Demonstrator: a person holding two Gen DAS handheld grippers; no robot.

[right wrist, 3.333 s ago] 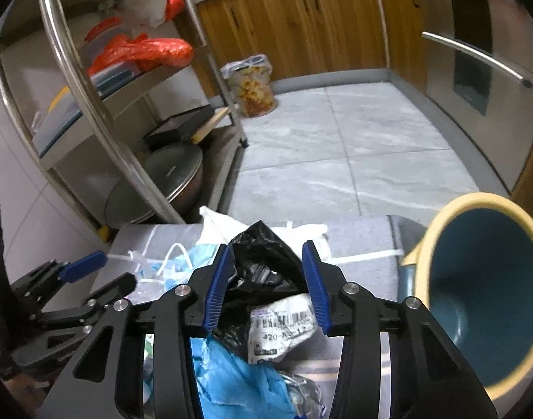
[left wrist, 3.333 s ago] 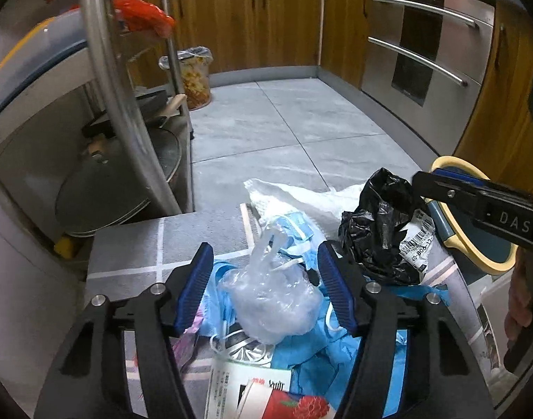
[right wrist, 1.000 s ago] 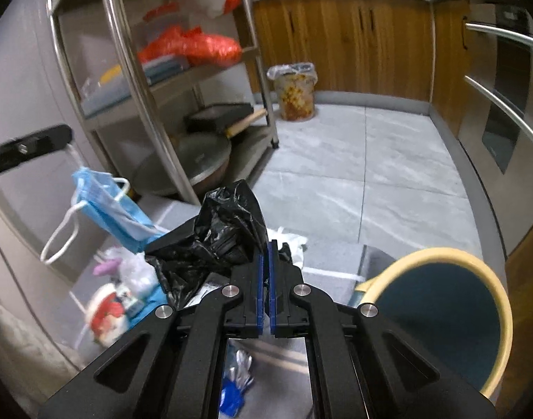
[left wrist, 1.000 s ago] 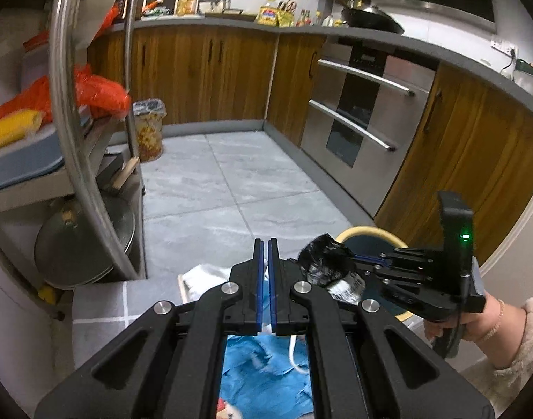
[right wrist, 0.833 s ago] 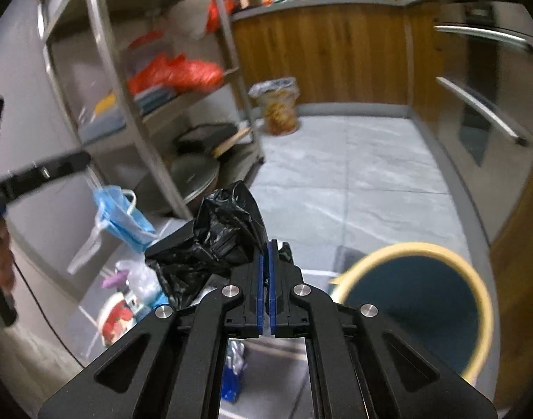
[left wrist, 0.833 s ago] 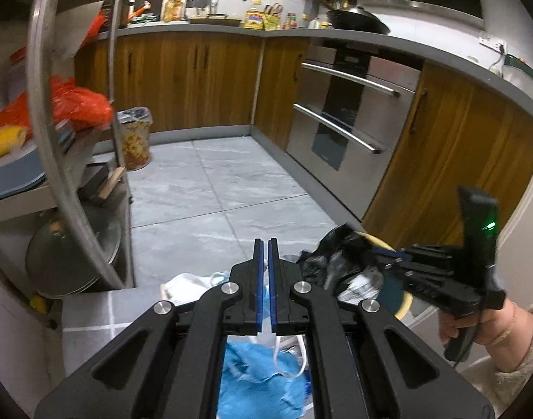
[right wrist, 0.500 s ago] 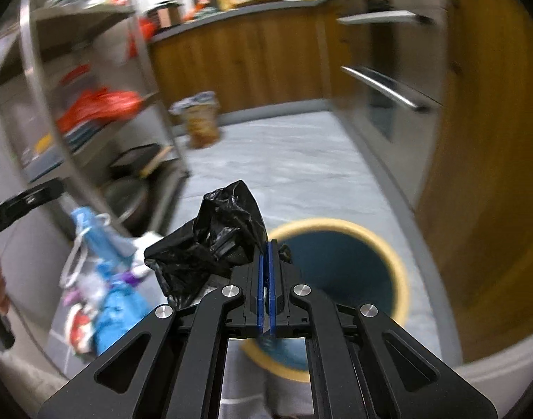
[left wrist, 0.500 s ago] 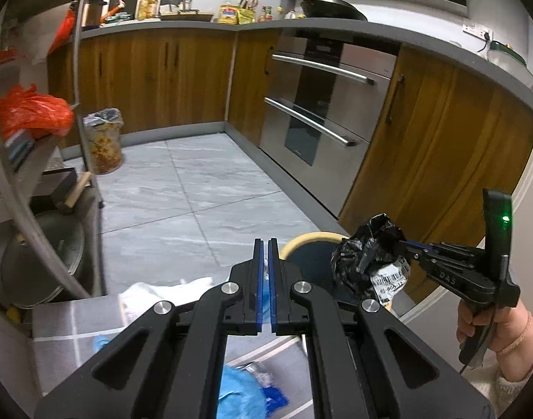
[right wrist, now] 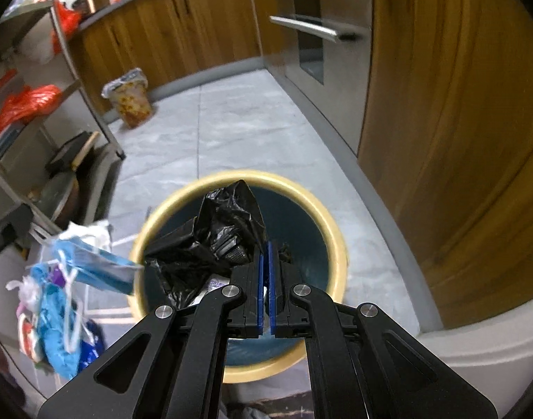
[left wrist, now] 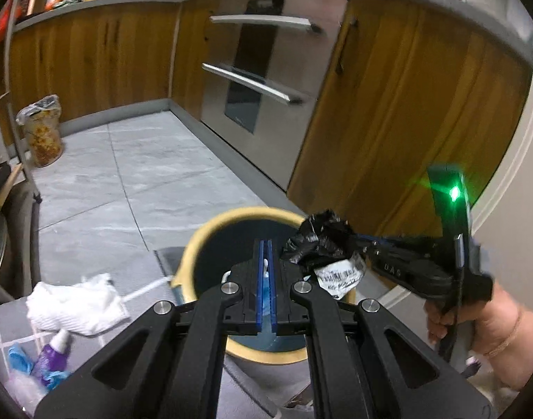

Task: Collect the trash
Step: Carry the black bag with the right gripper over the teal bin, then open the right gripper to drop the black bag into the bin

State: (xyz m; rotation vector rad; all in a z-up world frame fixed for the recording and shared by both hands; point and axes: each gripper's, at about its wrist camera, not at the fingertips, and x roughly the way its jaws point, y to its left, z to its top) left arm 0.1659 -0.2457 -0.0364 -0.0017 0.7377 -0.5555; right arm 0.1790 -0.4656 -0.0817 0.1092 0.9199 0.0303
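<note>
Now both tongs (left wrist: pixel 265 269) (right wrist: pixel 266 272) hang over the bin (right wrist: pixel 336 241), off the table.

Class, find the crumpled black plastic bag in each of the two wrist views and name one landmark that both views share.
Left wrist view: the black plastic bag sits right of centre, clamped in the right hand-held gripper, at the bin's right rim.
Right wrist view: the bag fills the centre, above the bin's mouth.
Shared landmark: the blue bin with a yellow rim.

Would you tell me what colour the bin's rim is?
Yellow, around a dark blue inside; the bin shows best in the right wrist view.
</note>
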